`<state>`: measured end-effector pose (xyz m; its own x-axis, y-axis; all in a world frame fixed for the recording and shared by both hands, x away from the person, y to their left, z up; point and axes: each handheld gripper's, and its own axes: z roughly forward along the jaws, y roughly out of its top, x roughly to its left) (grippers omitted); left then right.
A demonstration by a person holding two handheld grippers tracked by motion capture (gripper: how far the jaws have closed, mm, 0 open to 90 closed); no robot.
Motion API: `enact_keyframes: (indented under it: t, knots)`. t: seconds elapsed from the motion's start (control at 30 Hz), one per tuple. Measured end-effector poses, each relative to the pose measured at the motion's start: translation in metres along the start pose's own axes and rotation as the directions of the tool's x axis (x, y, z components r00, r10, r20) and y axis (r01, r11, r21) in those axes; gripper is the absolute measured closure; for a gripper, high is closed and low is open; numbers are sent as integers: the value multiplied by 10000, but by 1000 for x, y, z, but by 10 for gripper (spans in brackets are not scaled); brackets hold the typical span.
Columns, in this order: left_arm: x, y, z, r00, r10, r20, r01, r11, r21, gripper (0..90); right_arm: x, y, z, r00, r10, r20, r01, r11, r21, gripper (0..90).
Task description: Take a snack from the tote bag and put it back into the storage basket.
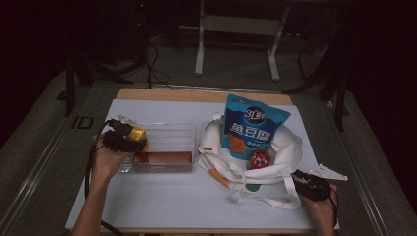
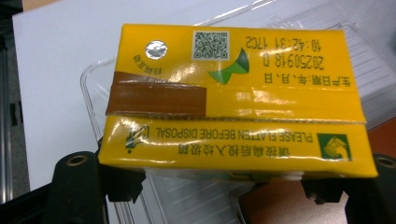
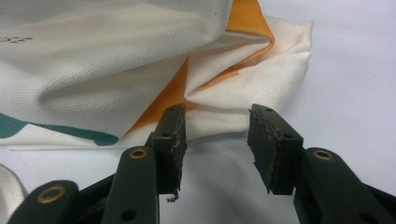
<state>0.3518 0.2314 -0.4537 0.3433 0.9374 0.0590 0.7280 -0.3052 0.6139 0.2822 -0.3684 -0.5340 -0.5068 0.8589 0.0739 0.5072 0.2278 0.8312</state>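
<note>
My left gripper (image 1: 129,139) is shut on a yellow drink carton (image 1: 137,132), held over the left end of a clear plastic tray (image 1: 172,135). In the left gripper view the carton (image 2: 233,102) lies sideways between the two black jaws, its printed top facing the camera, and my left gripper (image 2: 219,182) presses on its two ends. My right gripper (image 1: 299,176) rests low at the lower right edge of a white tote bag (image 1: 282,152). In the right gripper view the right gripper (image 3: 218,122) is open with nothing between the pads, and the bag's white and orange fabric (image 3: 140,70) lies just beyond them.
A brown box (image 1: 162,158) lies along the tray's near side. A blue snack pouch (image 1: 253,123) and a red round pack (image 1: 259,159) stand in the tote bag. The bag's straps (image 1: 268,199) trail toward the front edge of the white table (image 1: 162,201).
</note>
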Motion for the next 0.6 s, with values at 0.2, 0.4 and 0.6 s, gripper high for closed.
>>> enact_keyframes:
  t: [0.2, 0.4, 0.6]
  knots:
    - [0, -3, 5, 9999, -30, -156, 35, 9993, 369, 275, 0, 0, 0, 10000, -15, 4, 15, 10000, 19, 563]
    - [-1, -7, 10, 9997, 5, -259, 11, 9981, 618, 267, 0, 0, 0, 10000, -38, -7, 38, 10000, 19, 561]
    - [7, -12, 4, 9990, -429, 104, 424, 9982, 426, 250, 0, 0, 0, 10000, -60, -14, 60, 10000, 45, 561]
